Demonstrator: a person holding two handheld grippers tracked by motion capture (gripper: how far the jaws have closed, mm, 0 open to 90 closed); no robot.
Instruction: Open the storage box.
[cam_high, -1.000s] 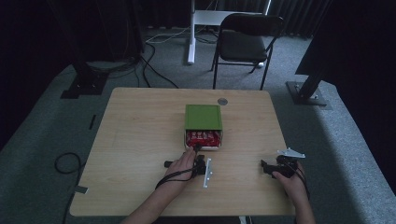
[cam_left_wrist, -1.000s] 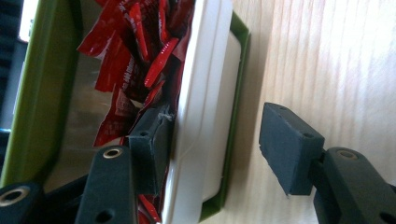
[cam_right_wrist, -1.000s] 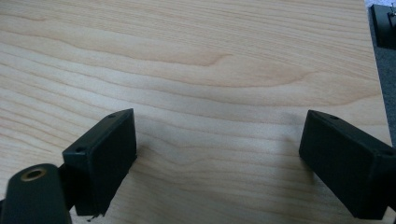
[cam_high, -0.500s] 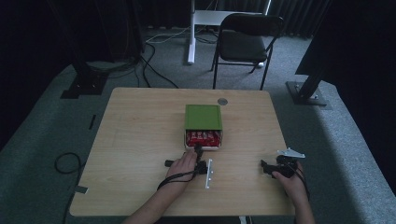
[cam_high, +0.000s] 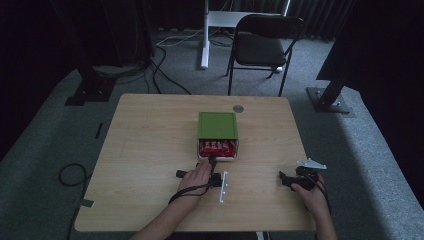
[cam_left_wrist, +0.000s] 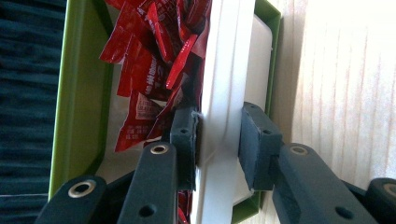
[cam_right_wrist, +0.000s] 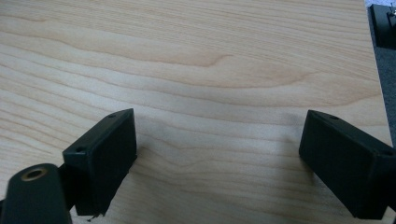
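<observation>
A person seated at the tabletop (cam_high: 150, 150) works a hand-held gripper in each hand on a small drawer box. The left gripper (cam_high: 212, 161) has just been closing, and its fingers (cam_left_wrist: 184, 140) now pinch the white front wall of the drawer (cam_left_wrist: 229, 93), one pad inside among the red sachets (cam_left_wrist: 149, 65), the other on the outer face. The green box (cam_high: 217, 125) sits near the middle of the tabletop, w/ the drawer pulled partway out toward the person.

Handling, as it looks from here: the drawer is thin moulded plastic, light, stiff enough to pull by its front wall but smooth and likely slippery under rubber pads, so a firm grip low on the wall, near its middle, seems the best hold. Gripped off-centre, the drawer could skew in the green sleeve and bind. The sachets are soft, crinkly foil, light and loose; one lies against the inner pad and could get caught in the grip. The box itself is light enough that a hard tug may drag the whole thing across the wood rather than slide the drawer.

Pose: left forearm comes in from the near edge, hand (cam_high: 197, 176) low, gripper reaching fwd to the drawer front and rolled so the box appears sideways in the left gripper view. The right gripper (cam_high: 283, 179) rests well apart near the right edge, fingers (cam_right_wrist: 105, 154) spread wide over bare wood, holding nothing.
</observation>
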